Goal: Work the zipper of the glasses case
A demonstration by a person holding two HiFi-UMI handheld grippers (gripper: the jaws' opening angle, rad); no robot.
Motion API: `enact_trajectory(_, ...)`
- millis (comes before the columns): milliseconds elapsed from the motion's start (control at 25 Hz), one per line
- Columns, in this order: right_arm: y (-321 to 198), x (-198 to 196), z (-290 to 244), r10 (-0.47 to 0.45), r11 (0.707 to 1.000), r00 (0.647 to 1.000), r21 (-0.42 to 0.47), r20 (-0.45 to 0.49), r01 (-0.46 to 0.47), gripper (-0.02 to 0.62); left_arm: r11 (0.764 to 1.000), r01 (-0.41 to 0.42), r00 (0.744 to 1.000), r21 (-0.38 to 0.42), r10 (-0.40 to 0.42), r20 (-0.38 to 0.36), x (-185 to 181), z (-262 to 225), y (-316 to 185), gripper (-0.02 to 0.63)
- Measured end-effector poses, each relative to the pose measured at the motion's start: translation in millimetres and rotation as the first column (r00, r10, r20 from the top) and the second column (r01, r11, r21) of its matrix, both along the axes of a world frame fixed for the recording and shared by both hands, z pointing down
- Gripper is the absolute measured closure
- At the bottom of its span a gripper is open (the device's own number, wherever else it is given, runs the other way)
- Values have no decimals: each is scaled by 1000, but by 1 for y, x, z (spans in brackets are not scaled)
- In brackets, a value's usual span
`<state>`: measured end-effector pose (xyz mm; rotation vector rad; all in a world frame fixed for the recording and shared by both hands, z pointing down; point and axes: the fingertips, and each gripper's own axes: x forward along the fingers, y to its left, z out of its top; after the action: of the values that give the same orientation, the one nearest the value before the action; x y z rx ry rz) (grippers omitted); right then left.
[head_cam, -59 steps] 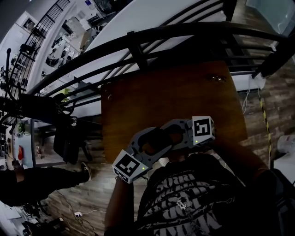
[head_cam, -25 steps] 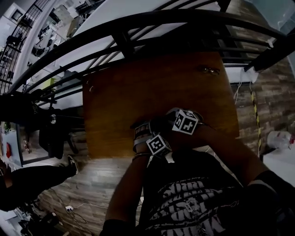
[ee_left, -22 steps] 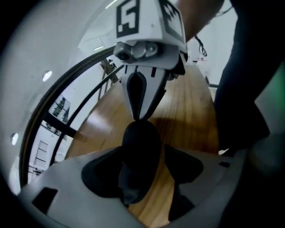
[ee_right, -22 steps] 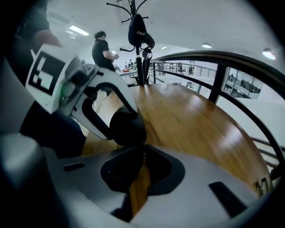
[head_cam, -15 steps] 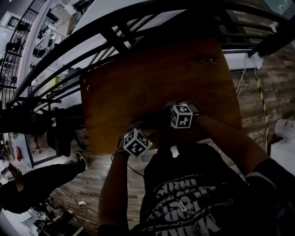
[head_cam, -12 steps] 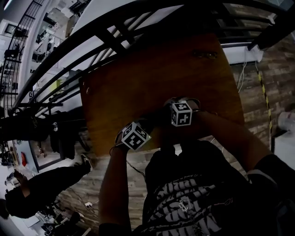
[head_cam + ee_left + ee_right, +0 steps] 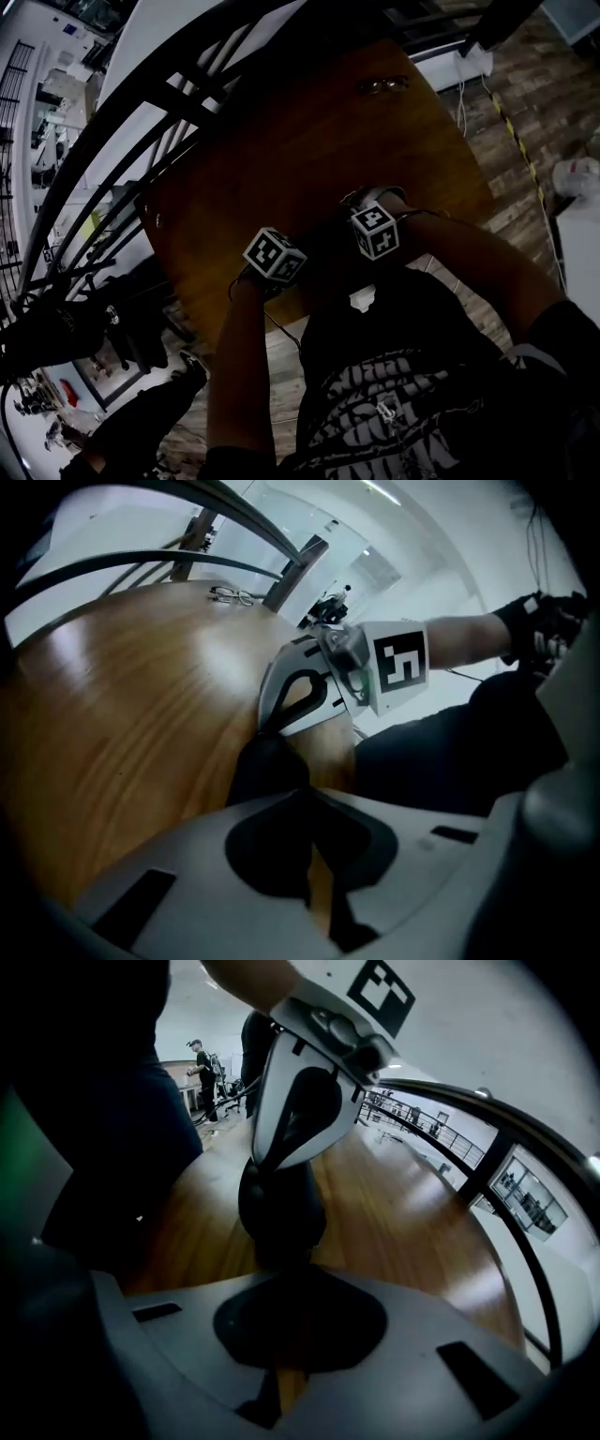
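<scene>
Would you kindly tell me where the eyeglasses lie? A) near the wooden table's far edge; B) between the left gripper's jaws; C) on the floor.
A: the eyeglasses lie on the wooden table near its far edge, far from the glasses case.

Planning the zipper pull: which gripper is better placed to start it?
Probably the left gripper: its jaws just closed at one end of the glasses case; what they pinch is unclear. The right gripper, shut at the other end, could steady it.
</scene>
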<state>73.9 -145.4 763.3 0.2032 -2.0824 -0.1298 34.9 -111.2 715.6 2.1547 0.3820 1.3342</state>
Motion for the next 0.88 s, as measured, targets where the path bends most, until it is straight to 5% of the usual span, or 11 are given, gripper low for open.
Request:
enact_trajectory(120, 16, 1, -9, 37, 999, 999, -7, -30, -37, 597, 999, -26, 999, -28, 24, -41, -4, -5, 1, 601)
enact_trajectory(240, 27, 4, -17, 180, 981, 983, -67, -34, -182, 597, 996, -55, 997, -65, 51, -56, 2, -7, -6, 601)
enact_trajectory(440, 50, -42, -18, 522, 839, 853, -175, -12, -516, 597, 990, -72, 994, -124, 61, -91, -13, -9, -6, 601)
enact_trajectory(600, 68, -114, -11, 594, 787, 804, -236, 37, -571, 597, 986, -83, 989, -142, 64, -131, -10, -8, -17, 601)
enact_trajectory(680, 61, -138, -2, 680, 720, 732, -228, 43, -655, 597, 985, -87, 987, -149, 65, -147, -16, -4, -25, 601)
enact_trajectory(880, 12, -74, 1, 902, 431, 425, -113, 74, -895, 595, 984, -100, 985, -147, 77, -152, -34, 15, -43, 601)
